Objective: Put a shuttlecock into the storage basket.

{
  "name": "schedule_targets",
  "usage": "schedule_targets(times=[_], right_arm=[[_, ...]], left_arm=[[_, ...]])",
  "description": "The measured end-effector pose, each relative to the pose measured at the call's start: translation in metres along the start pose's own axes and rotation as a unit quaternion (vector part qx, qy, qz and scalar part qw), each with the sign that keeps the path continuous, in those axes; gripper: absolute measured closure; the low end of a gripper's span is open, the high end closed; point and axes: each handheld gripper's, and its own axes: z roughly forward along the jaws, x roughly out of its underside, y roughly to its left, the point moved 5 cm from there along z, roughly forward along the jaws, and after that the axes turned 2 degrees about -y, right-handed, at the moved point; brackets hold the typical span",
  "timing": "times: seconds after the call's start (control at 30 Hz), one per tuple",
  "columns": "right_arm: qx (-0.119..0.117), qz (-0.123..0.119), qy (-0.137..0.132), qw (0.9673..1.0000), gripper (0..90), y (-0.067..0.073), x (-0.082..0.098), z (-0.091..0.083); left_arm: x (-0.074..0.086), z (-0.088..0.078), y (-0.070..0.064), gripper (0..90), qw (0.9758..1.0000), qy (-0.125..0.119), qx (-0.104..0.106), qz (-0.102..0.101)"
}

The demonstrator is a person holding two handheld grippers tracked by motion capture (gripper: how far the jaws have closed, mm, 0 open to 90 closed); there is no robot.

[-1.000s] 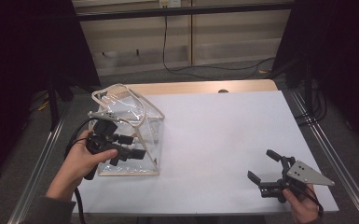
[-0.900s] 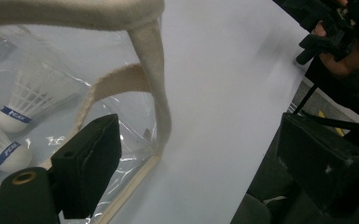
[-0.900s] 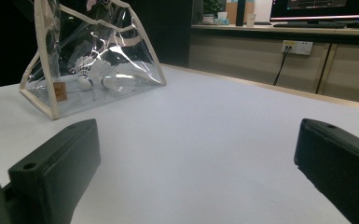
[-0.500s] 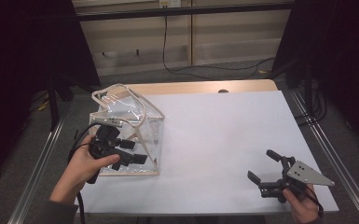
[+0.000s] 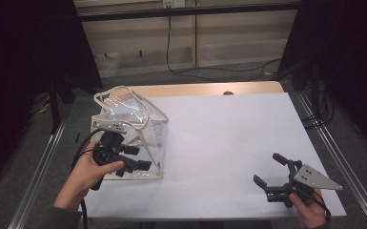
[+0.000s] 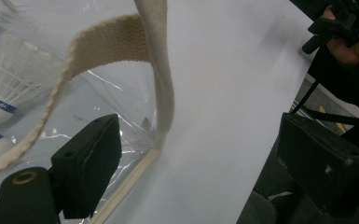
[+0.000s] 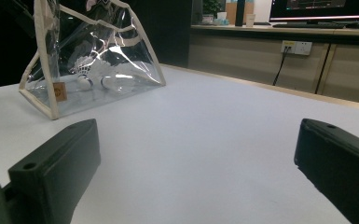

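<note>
Your left gripper [image 5: 140,163] is sitting at the near corner of the clear bag [image 5: 124,129] with its jaws spread wide, nothing pinched yet; in the left gripper view the webbing strap [image 6: 161,79] is hanging right between them, untouched. Inside the bag you're looking at shuttlecocks [image 6: 2,100] already lying on the bottom, so the loading part looks done to me. The bag's standing at the left edge of the white bench [image 5: 229,143]. What's left, I'd guess, is grabbing that strap and lifting or closing things up. Your right gripper [image 5: 271,171] is waiting well apart at the near right corner, jaws wide too, holding nothing.
</note>
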Motion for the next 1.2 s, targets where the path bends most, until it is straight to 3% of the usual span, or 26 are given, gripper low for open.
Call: schedule_targets(times=[1.2], right_arm=[[0.001,-0.001,0.001,1.0000,0.1,0.000,0.000,-0.001]], left_arm=[[0.028,0.020,0.010,14.0,1.0000,0.001,-0.005,-0.001]])
